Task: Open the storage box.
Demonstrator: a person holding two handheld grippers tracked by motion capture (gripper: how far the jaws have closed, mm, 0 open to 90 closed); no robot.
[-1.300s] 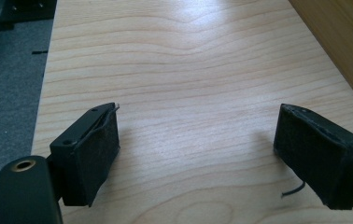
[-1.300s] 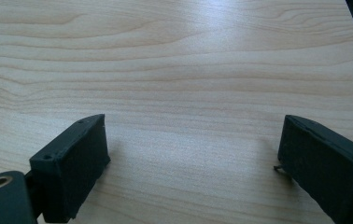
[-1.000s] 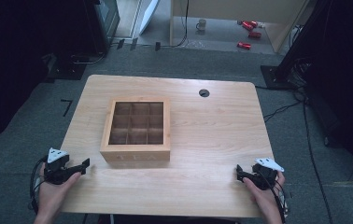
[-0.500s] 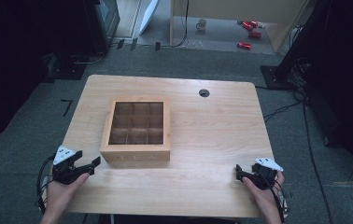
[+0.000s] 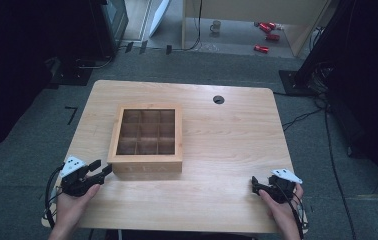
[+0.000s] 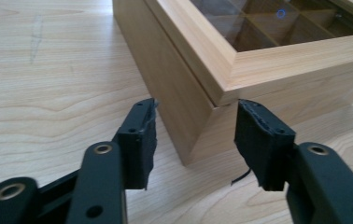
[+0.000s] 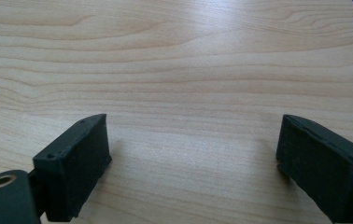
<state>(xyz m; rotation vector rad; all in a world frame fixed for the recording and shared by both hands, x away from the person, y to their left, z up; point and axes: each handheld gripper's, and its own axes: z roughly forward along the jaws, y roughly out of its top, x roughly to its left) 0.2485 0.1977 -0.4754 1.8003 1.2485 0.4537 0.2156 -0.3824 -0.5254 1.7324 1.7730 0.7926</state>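
Observation:
A wooden box [image 5: 147, 165] with a glass lid over a grid of compartments stands left of centre on the light wooden table [image 5: 227, 145]. My left gripper [image 5: 105, 170] sits at the box's near-left corner. In the left gripper view the gripper [image 6: 198, 106] frames that corner of the box [image 6: 282, 65]. Its jaws have just been closing and stand partly open, with the pads clear of the wood. My right gripper [image 5: 255, 186] rests near the table's front right. Seen in the right gripper view, the gripper [image 7: 193, 122] stands wide open over bare tabletop.
A round cable hole [image 5: 218, 99] lies in the table's far side. Beyond the table, on the floor, are a mug [image 5: 216, 25] and red cans [image 5: 265, 48]. Cables run along the right. Dark equipment stands at both sides.
The left hand has moved right, from the table's left edge to the box's near-left corner, and its jaws have narrowed. The right hand has kept still.

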